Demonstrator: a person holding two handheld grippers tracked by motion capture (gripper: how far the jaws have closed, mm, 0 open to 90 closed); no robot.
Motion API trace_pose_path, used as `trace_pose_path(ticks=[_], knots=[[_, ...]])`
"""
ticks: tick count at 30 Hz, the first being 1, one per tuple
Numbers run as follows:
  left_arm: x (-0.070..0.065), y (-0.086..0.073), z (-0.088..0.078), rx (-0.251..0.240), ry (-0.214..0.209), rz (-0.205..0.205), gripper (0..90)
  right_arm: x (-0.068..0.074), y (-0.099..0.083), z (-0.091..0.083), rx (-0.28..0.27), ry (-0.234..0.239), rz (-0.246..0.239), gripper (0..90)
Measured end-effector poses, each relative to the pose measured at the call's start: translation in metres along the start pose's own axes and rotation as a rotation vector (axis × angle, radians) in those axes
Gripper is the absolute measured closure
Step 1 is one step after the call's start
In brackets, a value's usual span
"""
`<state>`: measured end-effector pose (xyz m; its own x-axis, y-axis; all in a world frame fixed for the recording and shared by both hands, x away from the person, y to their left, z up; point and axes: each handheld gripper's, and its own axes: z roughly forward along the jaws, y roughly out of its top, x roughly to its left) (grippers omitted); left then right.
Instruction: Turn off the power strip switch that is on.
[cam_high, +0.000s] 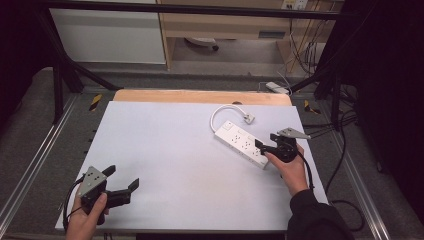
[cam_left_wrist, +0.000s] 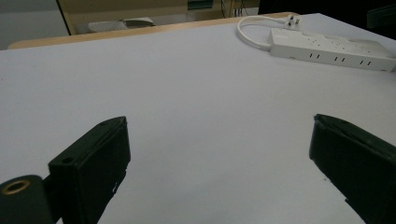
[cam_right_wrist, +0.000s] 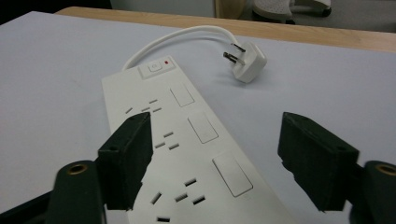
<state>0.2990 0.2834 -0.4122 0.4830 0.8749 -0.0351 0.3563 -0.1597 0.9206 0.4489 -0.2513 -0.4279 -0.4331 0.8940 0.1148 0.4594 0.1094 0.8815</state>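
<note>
A white power strip (cam_high: 240, 142) lies at the right of the white table top (cam_high: 165, 150), its short cord looping back to a white plug (cam_high: 248, 118). My right gripper (cam_high: 266, 141) is open at the strip's near end. In the right gripper view its gripper (cam_right_wrist: 219, 154) has the left jaw over the power strip's face (cam_right_wrist: 187, 154) and the right jaw past the strip's right edge; the plug (cam_right_wrist: 247, 63) lies beyond. My left gripper (cam_high: 121, 177) is open and holds nothing at the front left, far from the power strip (cam_left_wrist: 331, 49).
A wooden strip (cam_high: 200, 96) borders the table's far edge. Black frame bars (cam_high: 60, 75) stand around the table. Cables (cam_high: 305, 45) hang at the back right, and another cable (cam_high: 345, 200) lies on the floor at the right. A white cabinet (cam_high: 107, 35) stands behind.
</note>
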Motion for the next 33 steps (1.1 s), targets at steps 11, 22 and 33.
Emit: trace_pose_path(ticks=[11,22,33], knots=[[0.000,0.000,0.000,0.000,-0.001,0.000,5.2,0.008,0.005,0.001,0.024,-0.003,-0.002,3.8],[0.000,0.000,0.000,0.000,0.000,-0.002,5.2,0.013,0.015,-0.009,-0.028,0.006,-0.016,4.1],[0.000,0.000,0.000,0.000,0.001,-0.002,5.2,0.014,0.028,-0.034,-0.092,0.024,-0.016,7.2]])
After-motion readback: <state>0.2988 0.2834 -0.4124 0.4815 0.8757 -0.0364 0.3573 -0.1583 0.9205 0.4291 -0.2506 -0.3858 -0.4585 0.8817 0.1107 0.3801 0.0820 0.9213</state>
